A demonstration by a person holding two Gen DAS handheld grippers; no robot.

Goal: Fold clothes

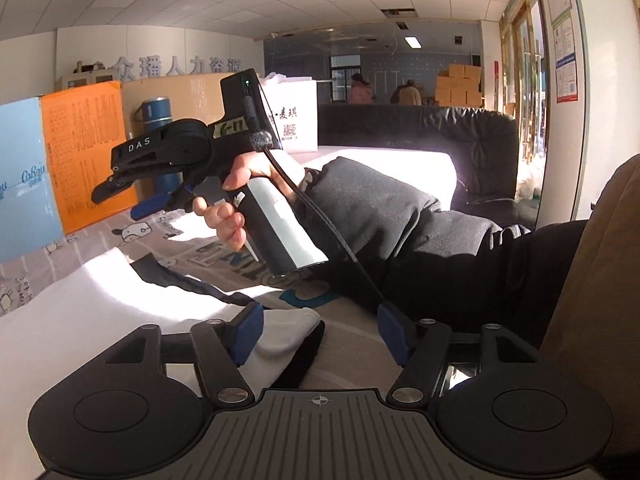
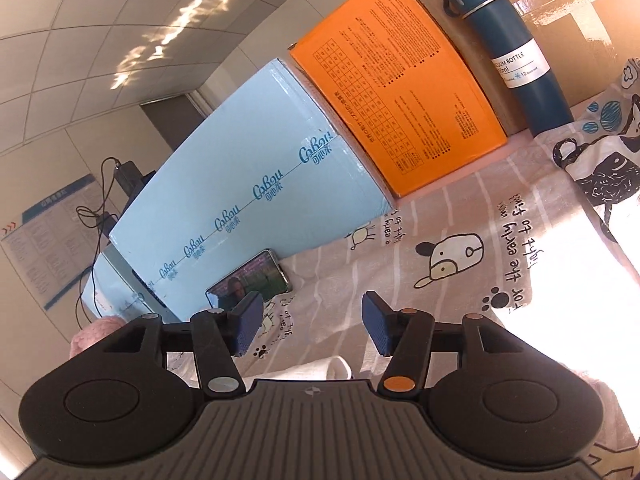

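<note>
On the worktop (image 1: pixel 360 344), left claw (image 1: pixel 320 334) gapes at the shirt (image 1: pixel 280 344) edge; right claw (image 2: pixel 314 322) spread, empty. Pinch hem fully before lifting.

two handheld black grippers are showing: the left gripper (image 1: pixel 320 334) and the right gripper (image 2: pixel 312 322), each carrying two blue-padded fingers. one white garment with black trim (image 1: pixel 72 312) is lying on one cartoon-printed grey sheet (image 2: pixel 460 280). three boxes are standing behind it: one pale blue carton (image 2: pixel 248 184), one orange box (image 2: pixel 404 92) and one plain brown cardboard box (image 1: pixel 176 88). one dark blue vacuum bottle (image 2: pixel 516 64) and one smartphone (image 2: pixel 250 280) are resting there. two people are standing far back in the room.
</note>
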